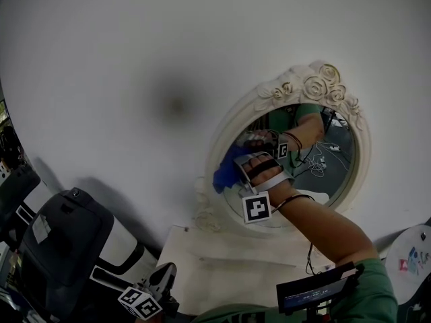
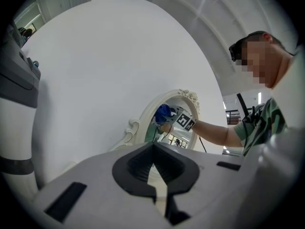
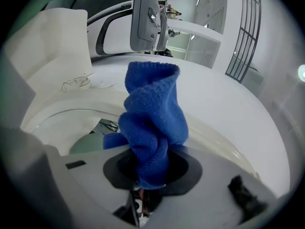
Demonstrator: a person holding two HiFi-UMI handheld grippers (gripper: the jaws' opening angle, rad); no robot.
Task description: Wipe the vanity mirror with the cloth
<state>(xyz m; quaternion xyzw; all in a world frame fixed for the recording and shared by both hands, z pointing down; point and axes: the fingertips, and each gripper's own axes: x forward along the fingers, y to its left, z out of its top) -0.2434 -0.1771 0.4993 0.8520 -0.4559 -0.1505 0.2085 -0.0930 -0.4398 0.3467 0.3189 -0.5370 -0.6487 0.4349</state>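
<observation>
An oval vanity mirror (image 1: 337,163) in an ornate cream frame (image 1: 300,86) hangs on a white wall. My right gripper (image 1: 234,170) is shut on a bunched blue cloth (image 1: 222,176), which it holds against the left side of the glass. In the right gripper view the cloth (image 3: 152,123) rises out of the jaws of the right gripper (image 3: 150,175), just above the frame's rim (image 3: 71,104). My left gripper (image 1: 163,272) hangs low, well away from the mirror. Seen in its own view, the left gripper (image 2: 153,168) is shut on nothing and points toward the mirror (image 2: 167,133) and cloth (image 2: 163,112).
A grey and white machine (image 1: 60,241) stands at the lower left. Below the mirror lies a white ledge (image 1: 229,261). A dark device (image 1: 315,289) sits at the person's chest. The person's green sleeve (image 2: 259,123) fills the right of the left gripper view.
</observation>
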